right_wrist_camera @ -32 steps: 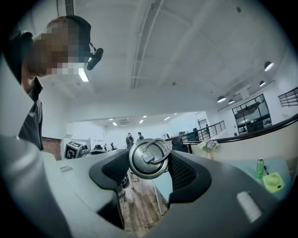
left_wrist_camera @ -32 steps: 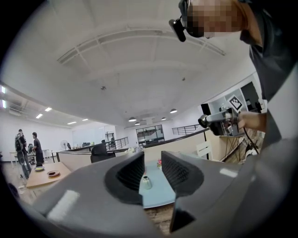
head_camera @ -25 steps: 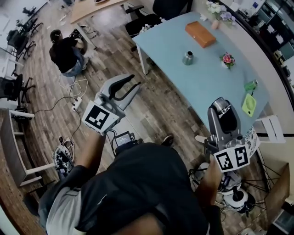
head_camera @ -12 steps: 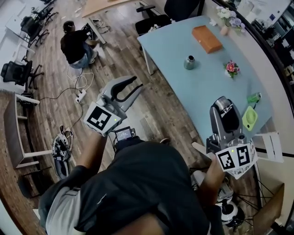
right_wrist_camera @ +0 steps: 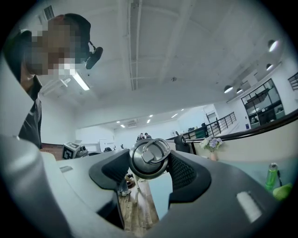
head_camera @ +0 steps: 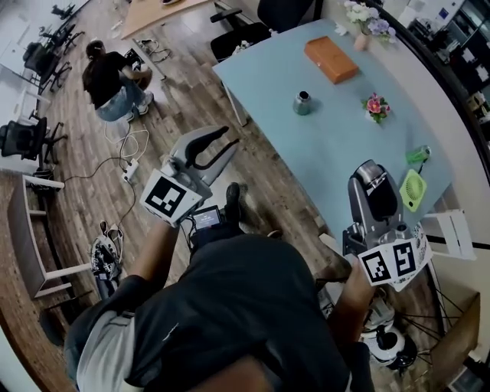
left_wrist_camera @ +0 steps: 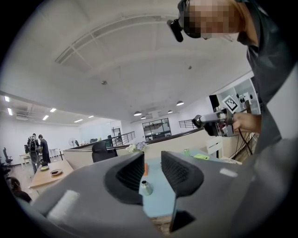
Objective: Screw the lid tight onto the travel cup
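The travel cup (head_camera: 302, 102), a small metal cup without its lid, stands on the light blue table (head_camera: 337, 149), far ahead of both grippers. In the left gripper view the cup (left_wrist_camera: 146, 188) shows small between the jaws, well beyond them. My left gripper (head_camera: 228, 141) is shut with nothing in it and hangs over the wooden floor left of the table. My right gripper (head_camera: 371, 180) is shut on the round metal lid (right_wrist_camera: 149, 157), which has a ring handle on top. That lid (head_camera: 370, 174) sits over the table's near edge.
An orange-brown box (head_camera: 332, 59), a small flower pot (head_camera: 375, 106), a vase of flowers (head_camera: 362, 23) and green items (head_camera: 414, 187) are on the table. A person (head_camera: 111, 80) crouches on the floor at the back left near cables. A white chair (head_camera: 448, 230) stands at the right.
Both grippers keep their pose while the view advances: the table and cup have slid left and nearer in the head view. A shoe now shows on the floor below the left gripper.
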The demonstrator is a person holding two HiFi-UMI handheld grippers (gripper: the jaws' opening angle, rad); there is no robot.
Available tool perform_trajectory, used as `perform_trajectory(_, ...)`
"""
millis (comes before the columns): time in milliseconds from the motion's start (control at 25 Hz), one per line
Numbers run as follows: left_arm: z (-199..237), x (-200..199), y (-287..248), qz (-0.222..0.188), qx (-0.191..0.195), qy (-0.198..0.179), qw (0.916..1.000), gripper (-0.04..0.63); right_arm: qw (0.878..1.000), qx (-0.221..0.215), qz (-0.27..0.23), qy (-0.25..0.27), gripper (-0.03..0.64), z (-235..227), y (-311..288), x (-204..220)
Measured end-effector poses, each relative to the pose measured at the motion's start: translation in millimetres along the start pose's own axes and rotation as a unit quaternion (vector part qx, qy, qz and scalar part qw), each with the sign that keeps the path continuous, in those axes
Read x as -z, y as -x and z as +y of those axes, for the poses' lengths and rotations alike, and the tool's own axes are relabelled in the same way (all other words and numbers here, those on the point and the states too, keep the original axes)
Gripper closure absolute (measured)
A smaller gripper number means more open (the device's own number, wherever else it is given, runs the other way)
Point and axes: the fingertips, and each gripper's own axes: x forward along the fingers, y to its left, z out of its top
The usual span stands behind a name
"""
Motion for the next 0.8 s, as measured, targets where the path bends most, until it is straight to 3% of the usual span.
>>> perform_trajectory(320,41,1,-48,-0.022,0.073,-0.001,0.9971,0.425,0.998,0.066,-0.003,0.006,0.353,2,-24,2)
perform_trajectory(800,128,10,-133,-0.052,0.178,0.006,0.9827,0.424,0.987,0.161,-0.005,0.021,0.353,-1,-110,0)
